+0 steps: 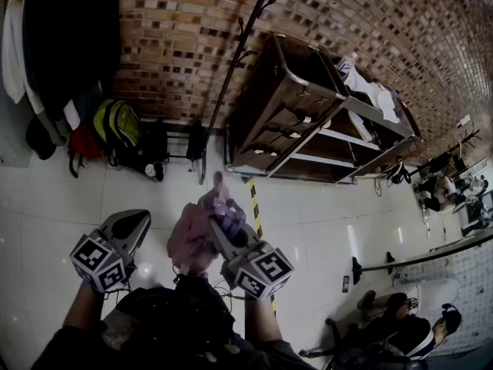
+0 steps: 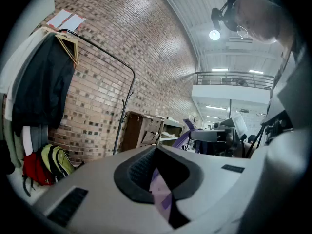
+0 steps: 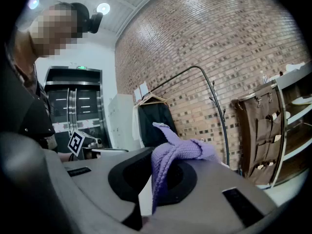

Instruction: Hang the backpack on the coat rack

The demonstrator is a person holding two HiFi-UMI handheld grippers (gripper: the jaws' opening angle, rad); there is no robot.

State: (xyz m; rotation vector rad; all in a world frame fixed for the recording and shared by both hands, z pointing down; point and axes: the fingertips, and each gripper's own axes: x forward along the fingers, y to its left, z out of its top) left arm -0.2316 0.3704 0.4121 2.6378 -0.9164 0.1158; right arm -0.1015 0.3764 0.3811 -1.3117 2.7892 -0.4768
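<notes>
A brick wall (reddish) backs a brown cabinet.

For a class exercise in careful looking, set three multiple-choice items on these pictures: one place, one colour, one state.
1. Where is the yellow-green bag? A on the wooden shelf; B low down, below the hanging clothes; C in a gripper.
2. What colour is the knitted strap in the right gripper? A purple; B red; C black.
3. How are the right gripper's jaws? A wide open and empty; B shut on the strap; C out of view.
Answers: B, it sits right under the clothes; A, the right gripper view shows purple; B, the strap is pinched between them.
</notes>
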